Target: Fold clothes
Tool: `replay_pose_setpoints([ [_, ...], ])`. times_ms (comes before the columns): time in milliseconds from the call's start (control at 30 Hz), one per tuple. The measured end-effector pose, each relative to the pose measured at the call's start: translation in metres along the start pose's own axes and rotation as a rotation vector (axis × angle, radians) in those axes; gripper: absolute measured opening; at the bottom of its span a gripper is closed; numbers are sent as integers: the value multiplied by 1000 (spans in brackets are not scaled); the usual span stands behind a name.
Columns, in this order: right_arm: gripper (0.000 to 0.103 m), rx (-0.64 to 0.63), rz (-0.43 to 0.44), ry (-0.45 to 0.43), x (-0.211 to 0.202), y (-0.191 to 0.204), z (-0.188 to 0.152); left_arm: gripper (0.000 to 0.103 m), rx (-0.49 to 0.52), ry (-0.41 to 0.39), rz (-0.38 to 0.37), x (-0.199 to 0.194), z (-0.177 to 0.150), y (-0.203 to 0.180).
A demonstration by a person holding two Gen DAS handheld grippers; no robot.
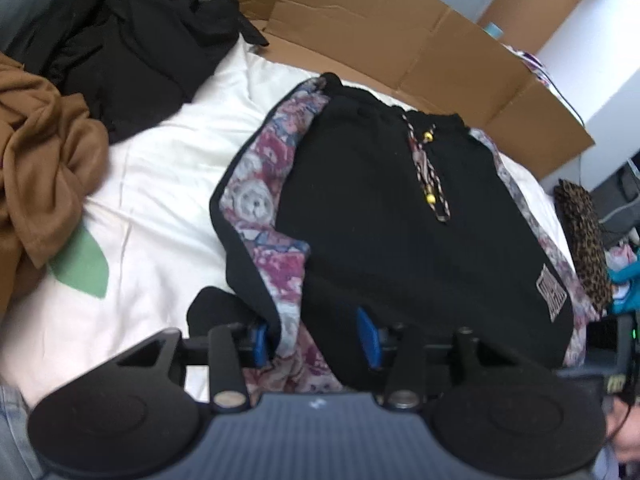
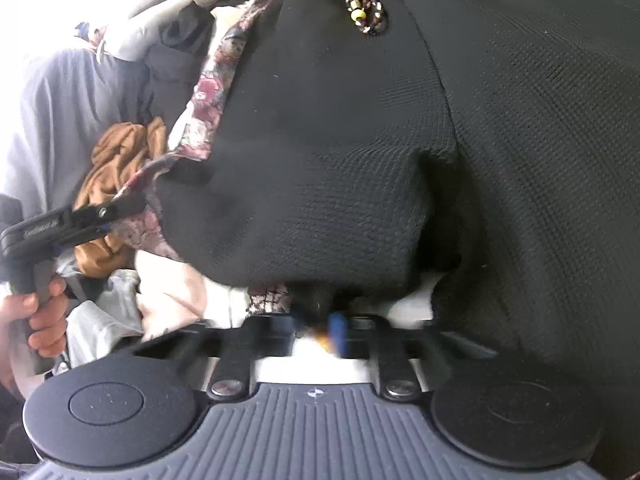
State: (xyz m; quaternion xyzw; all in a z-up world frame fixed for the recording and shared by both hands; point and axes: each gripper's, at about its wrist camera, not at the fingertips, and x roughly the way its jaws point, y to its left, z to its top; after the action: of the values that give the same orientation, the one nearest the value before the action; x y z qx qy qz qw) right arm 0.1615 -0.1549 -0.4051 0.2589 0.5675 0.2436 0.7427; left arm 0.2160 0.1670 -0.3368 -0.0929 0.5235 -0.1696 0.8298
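Black shorts [image 1: 384, 216] with floral side panels and a beaded drawstring [image 1: 430, 184] lie on a white sheet [image 1: 168, 184]. My left gripper [image 1: 316, 340] has its blue-padded fingers apart, with the floral hem of the shorts between them. In the right wrist view the shorts [image 2: 360, 140] fill the frame. My right gripper [image 2: 320, 320] is closed on the black hem, its fingertips blurred. The left gripper also shows in the right wrist view [image 2: 116, 212], held in a hand at the floral edge.
A brown garment [image 1: 44, 168] and a black garment [image 1: 132, 56] are piled at the left of the bed. Flattened cardboard [image 1: 400, 40] stands behind. A leopard-print item [image 1: 584, 236] lies at the right edge.
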Motion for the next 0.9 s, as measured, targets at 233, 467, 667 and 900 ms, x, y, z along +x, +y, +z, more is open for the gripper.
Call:
replay_pose_setpoints([
  [233,4,-38,24,-30,-19,0,9,41,50,59,23,-3,-19,3],
  [467,4,-62,65,-29,-47,6,16,9,83,76,23,-13,-18,-6],
  [667,4,-94,111,-10,-72,8,17,8,67,29,43,-40,-4,-5],
  [900,4,-145,128,16,-92,17,14,8,104,-26,61,-68,24,-17],
])
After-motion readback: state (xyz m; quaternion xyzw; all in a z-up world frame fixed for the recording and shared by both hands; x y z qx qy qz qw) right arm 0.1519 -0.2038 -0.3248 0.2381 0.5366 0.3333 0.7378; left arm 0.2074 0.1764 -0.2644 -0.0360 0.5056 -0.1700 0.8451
